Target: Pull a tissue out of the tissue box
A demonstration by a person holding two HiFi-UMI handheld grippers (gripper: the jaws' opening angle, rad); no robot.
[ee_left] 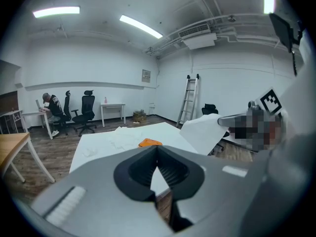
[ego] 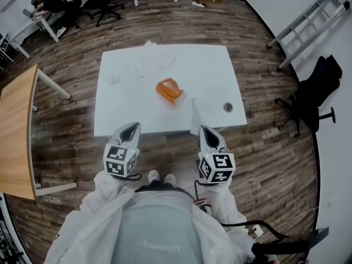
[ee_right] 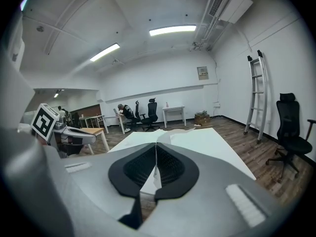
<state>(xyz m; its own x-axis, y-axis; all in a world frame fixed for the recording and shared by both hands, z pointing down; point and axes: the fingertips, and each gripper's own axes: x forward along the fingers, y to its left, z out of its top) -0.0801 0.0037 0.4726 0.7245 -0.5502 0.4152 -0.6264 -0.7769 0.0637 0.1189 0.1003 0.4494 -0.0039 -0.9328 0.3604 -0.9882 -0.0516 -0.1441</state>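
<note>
Room: wood-plank floor; a tall ladder and black office chairs stand well out from the orange pack, off the table.
Table: white-topped rectangular table [ego: 126,120]; the orange soft tissue pack [ego: 169,90] lies near its middle.
Left gripper [ego: 130,128]: over the table edge nearest the person, on the near-left side of the pack. Jaw tips meet and nothing sits between them.
Right gripper [ego: 207,131]: at the same edge, on the near-right side of the pack. Jaws are pressed together on a thin white tissue sheet [ee_left: 202,132].
Spent tissues: a loose heap of white crumpled tissues [ego: 154,59] lies beyond the pack, toward the far edge.
Pack axis: long side runs diagonally, from far-left to near-right as the head view shows it.
Key relation: the pack lies ahead of both grippers, about midway between their lines. Neither is clearly nearer, and both are well apart from it.
Judgement: one sheet looks free of the pack, so the right gripper must drop it before reaching ahead and inward.
</note>
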